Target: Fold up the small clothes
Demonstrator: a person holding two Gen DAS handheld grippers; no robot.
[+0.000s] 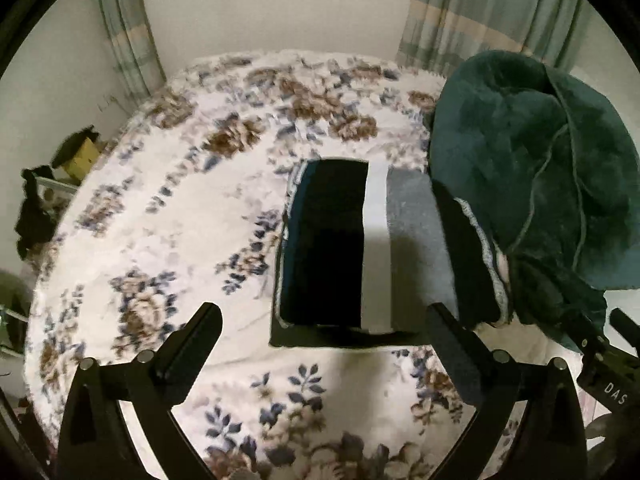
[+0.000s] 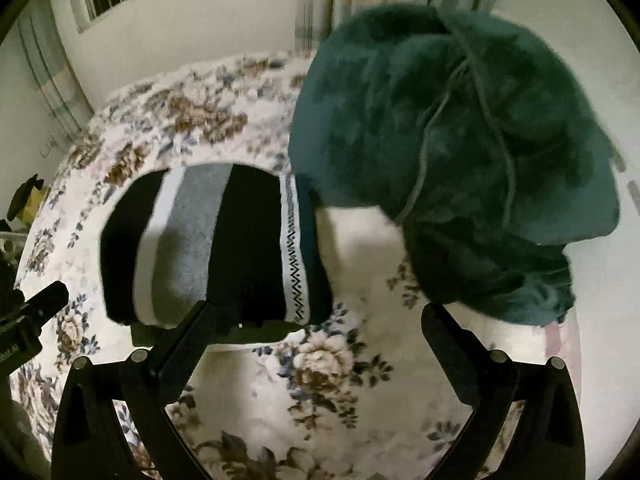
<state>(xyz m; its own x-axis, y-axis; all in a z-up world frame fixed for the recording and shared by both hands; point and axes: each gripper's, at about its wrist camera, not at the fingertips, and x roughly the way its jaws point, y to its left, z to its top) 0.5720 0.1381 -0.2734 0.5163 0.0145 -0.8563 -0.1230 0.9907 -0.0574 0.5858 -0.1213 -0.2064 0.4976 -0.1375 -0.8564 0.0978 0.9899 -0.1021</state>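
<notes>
Hovering over the floral bedspread [image 1: 132,216], I judge one fold done: the striped folded garment [image 1: 360,240] lies flat beside the teal fleece heap [image 2: 460,152]. Left gripper [image 1: 320,344] and right gripper [image 2: 316,340] gape empty; fleece next.

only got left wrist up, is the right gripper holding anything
observer: no, the right gripper has its fingers wide apart, nothing gripped
operator: whats on the folded stack's right edge, too blurry here
observer: a white band with a black zigzag pattern runs along the folded stack
operator: is the green pile lying on it
observer: the green pile meets it only at the far corner; nearer, bare bedspread shows between them
</notes>
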